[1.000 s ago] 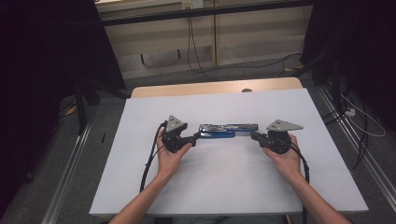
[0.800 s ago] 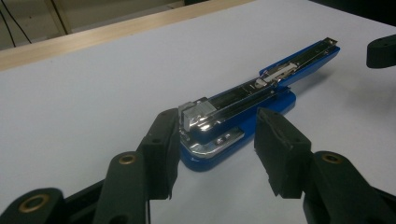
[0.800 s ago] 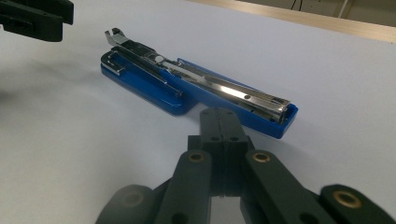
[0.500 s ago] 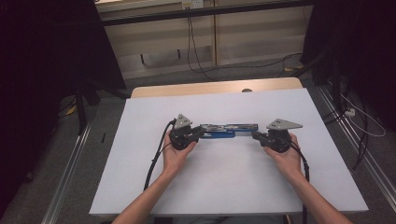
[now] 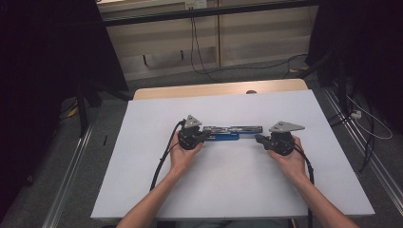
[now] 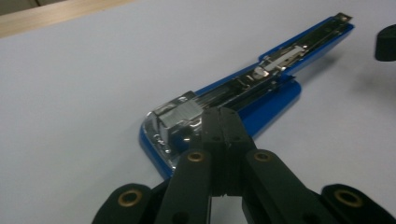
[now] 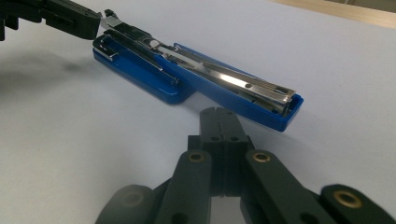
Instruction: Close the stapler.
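Left gripper (image 5: pixel 203 136) has slid in toward the middle of the table since a second ago and now sits right at the left end of the stapler (image 5: pixel 231 132), while the right one hasn't really budged. That stapler is blue, swung fully open and lying flat near the centre of the white table (image 5: pixel 237 190), its metal staple channel facing up. In the left gripper view the black jaws are pressed together with nothing between them, tips just at the stapler's (image 6: pixel 243 93) chrome hinge end; touching or only just short of it, hard to say. Right gripper (image 5: pixel 259 139) is closed too, empty, pointing at the stapler's other end with a small gap of bare table between. Both hands rest on the table.
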A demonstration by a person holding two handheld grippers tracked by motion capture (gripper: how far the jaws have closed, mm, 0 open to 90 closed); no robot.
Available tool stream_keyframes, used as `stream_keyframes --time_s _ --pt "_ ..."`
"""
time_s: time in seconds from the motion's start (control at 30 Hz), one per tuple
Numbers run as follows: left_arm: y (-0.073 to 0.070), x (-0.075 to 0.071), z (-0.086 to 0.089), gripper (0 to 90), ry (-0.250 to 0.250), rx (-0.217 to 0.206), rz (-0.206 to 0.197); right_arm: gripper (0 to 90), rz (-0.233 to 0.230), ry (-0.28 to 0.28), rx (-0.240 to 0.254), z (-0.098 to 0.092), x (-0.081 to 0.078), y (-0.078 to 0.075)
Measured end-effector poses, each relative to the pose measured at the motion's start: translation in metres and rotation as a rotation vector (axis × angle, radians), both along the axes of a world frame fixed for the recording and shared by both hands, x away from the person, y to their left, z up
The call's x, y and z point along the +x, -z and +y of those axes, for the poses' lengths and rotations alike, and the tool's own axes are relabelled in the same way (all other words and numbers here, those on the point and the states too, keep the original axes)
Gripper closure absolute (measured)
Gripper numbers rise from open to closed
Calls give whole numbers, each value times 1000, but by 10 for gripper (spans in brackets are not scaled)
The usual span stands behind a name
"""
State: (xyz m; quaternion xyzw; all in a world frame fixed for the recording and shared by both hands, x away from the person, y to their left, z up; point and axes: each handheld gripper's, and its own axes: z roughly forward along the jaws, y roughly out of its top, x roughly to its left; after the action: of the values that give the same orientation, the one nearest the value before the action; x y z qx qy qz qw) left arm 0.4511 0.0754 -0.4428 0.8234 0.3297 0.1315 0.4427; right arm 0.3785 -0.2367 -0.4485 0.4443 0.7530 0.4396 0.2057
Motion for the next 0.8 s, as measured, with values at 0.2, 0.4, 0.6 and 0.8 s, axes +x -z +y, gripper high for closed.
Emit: stream_keyframes --time_s 0.2,0.4,0.6,0.8 --pt "5 3 -1 900 -15 7 14 900 9 1 0 -1 1 1" --pt "8 2 -4 900 -13 33 4 900 12 -3 -5 -1 1 2" --pt "7 2 -3 900 1 41 8 900 16 -2 -11 0 2 3" --pt "8 2 -2 900 10 40 -11 900 30 23 -33 -2 4 4"
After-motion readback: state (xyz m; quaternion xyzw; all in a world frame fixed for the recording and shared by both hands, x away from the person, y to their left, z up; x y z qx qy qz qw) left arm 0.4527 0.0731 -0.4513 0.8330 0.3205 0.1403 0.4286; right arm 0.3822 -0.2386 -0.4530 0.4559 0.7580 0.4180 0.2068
